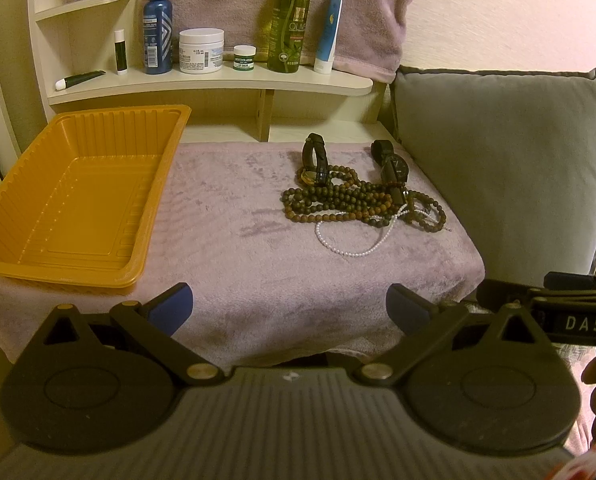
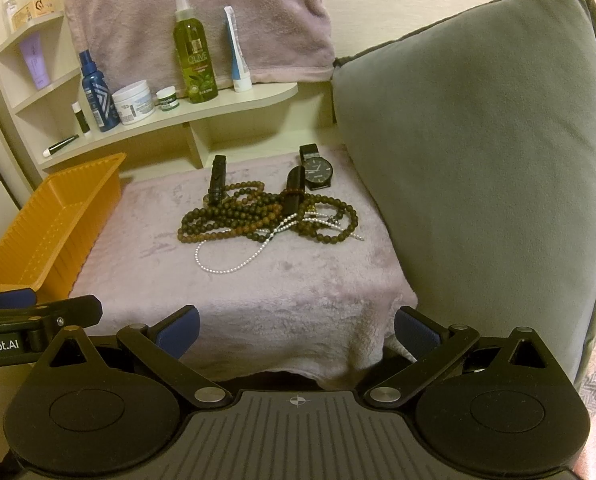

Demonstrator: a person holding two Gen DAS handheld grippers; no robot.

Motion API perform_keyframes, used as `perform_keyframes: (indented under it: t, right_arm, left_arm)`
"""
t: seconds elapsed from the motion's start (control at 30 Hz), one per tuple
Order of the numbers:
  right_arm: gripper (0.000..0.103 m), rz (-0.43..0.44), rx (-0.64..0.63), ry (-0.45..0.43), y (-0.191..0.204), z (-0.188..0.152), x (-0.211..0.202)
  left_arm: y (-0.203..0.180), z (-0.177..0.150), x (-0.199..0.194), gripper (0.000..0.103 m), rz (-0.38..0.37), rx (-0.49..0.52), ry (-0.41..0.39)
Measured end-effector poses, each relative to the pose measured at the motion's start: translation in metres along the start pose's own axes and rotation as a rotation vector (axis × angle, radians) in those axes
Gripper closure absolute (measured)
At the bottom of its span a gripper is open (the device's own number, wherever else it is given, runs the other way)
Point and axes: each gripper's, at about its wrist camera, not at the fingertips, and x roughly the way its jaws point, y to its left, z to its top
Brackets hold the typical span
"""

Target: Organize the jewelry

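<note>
Two grippers: left gripper (image 1: 289, 307) and right gripper (image 2: 296, 330) both hang at the near edge of the surface (image 1: 258, 272), fingers (image 1: 170, 306) spread wide apart and holding nothing, probably poised to reach in.
Tray: orange tray (image 1: 78, 196) sits bare on the left of the surface, likely set there to receive the pieces.
Jewelry place: pile (image 2: 266, 212) lies on the pink towel at the far right, just beside the grey cushion (image 2: 477, 168), well apart from the tray.
Jewelry look: brown bead strands (image 2: 234, 216) loop over one another, a white pearl string (image 2: 234, 258) trails toward the front, and two dark watches (image 2: 315, 168) rest on top.
Handling: strands look tangled, so one may drag its neighbours.
</note>
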Motion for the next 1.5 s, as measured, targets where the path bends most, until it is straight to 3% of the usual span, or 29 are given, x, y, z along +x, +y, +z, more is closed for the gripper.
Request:
perform_keyframes:
  t: [0.93, 1.07, 1.33, 1.5]
  right_arm:
    - [0.000, 0.001, 0.001, -0.002, -0.003, -0.004, 0.003]
    - [0.000, 0.002, 0.002, -0.004, -0.001, 0.000, 0.000]
    - [0.000, 0.006, -0.004, -0.007, 0.002, 0.005, -0.001]
    - [0.000, 0.006, -0.013, -0.008, 0.003, 0.006, 0.012]
  left_arm:
    - [-0.001, -0.002, 0.000, 0.001, -0.002, -0.001, 0.001]
    - [0.000, -0.003, -0.007, 0.004, -0.012, -0.013, -0.040]
    - [0.043, 0.016, -0.031, 0.004, 0.027, -0.119, -0.176]
    - [0.097, 0.026, -0.041, 0.004, 0.115, -0.190, -0.213]
